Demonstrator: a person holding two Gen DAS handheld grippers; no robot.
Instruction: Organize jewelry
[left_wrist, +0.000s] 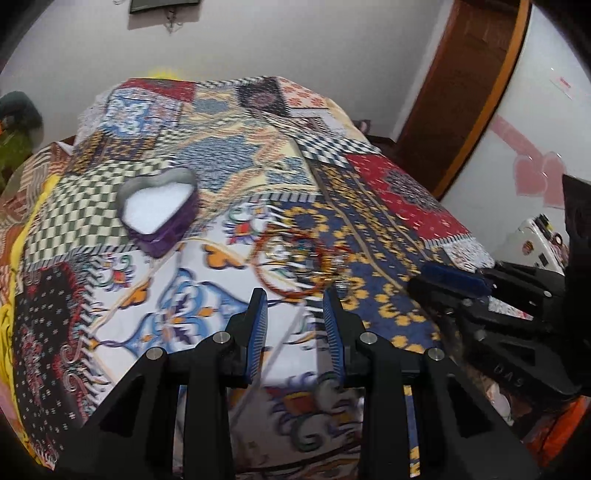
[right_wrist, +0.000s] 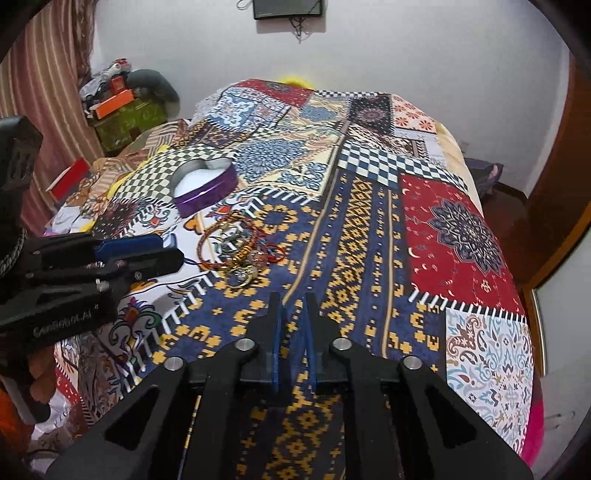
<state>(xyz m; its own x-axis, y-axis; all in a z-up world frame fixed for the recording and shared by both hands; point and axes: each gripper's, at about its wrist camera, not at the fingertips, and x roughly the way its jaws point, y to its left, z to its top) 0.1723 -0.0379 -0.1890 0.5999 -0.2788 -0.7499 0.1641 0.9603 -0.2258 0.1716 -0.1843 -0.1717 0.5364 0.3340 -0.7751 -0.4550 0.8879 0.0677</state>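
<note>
Jewelry (right_wrist: 240, 251) heaped in a loose tangle on the patchwork bedspread (right_wrist: 369, 229): red and orange cord bangles (left_wrist: 291, 258) overlapping, gold-toned rings (right_wrist: 242, 275) at the near edge of the pile, smaller pieces too blurred to tell apart. Lying where the white floral patch meets the blue-and-yellow patch, nothing gripping it. Heart-shaped box (left_wrist: 159, 210) beyond and to the left of the pile, near but apart from it; purple wall, lid off, white lining showing, no contents visible inside. Left gripper (left_wrist: 295, 295) poised just short of the pile, blue-padded fingers (left_wrist: 258, 325) spread moderately wide, empty between them; whether touching the cloth, cannot tell. Right gripper (right_wrist: 291, 299) lower over the blue-and-yellow patch, near side of the pile and a little to its right, fingers (right_wrist: 275, 332) parted by only a narrow gap, holding nothing. Each gripper visible at the edge of the other's view. Dark frame (right_wrist: 288, 9) high on the pale wall behind the bed; striped curtain (right_wrist: 48, 74) and cluttered boxes (right_wrist: 122, 107) off to the left.
</note>
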